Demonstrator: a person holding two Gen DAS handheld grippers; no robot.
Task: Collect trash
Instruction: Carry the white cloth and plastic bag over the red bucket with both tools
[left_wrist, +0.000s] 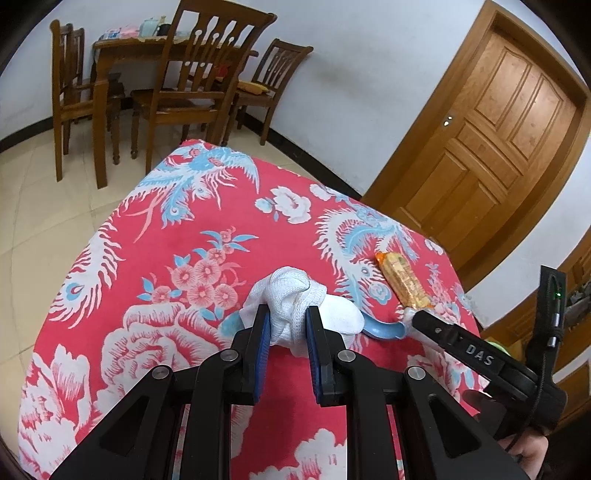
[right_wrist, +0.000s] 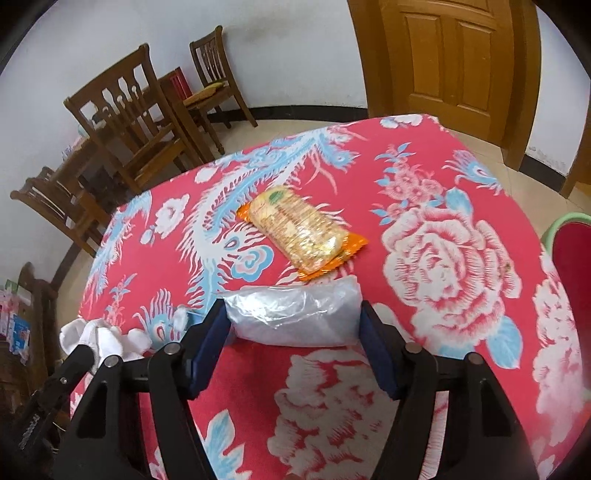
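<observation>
A round table draped in a red cloth printed with white peonies and blue phoenixes (left_wrist: 207, 236) is seen from both wrist cameras. In the left wrist view, the left gripper (left_wrist: 288, 325) is closed around a crumpled wad of white knitted fabric (left_wrist: 291, 299), which is pressed between the two blue-padded fingers (left_wrist: 263, 325) and rests on the cloth. Just beside the wad, towards the right gripper, a pale blue curved piece (left_wrist: 384, 330) is glimpsed, though what it is cannot be told from this angle. In the right wrist view, the right gripper (right_wrist: 293, 321) is spread wide, its jaws set on either side of a crinkled clear plastic bag (right_wrist: 295, 312) that lies on the table; the blue pads appear to touch the bag's ends, but a firm grasp cannot be confirmed. Just beyond the bag, an orange-edged yellow snack packet (right_wrist: 301, 230) lies flat on the cloth, its near end almost meeting the bag. Dark wooden dining chairs (left_wrist: 207, 74) and a panelled wooden door (left_wrist: 491, 136) are seen against the white wall behind.
</observation>
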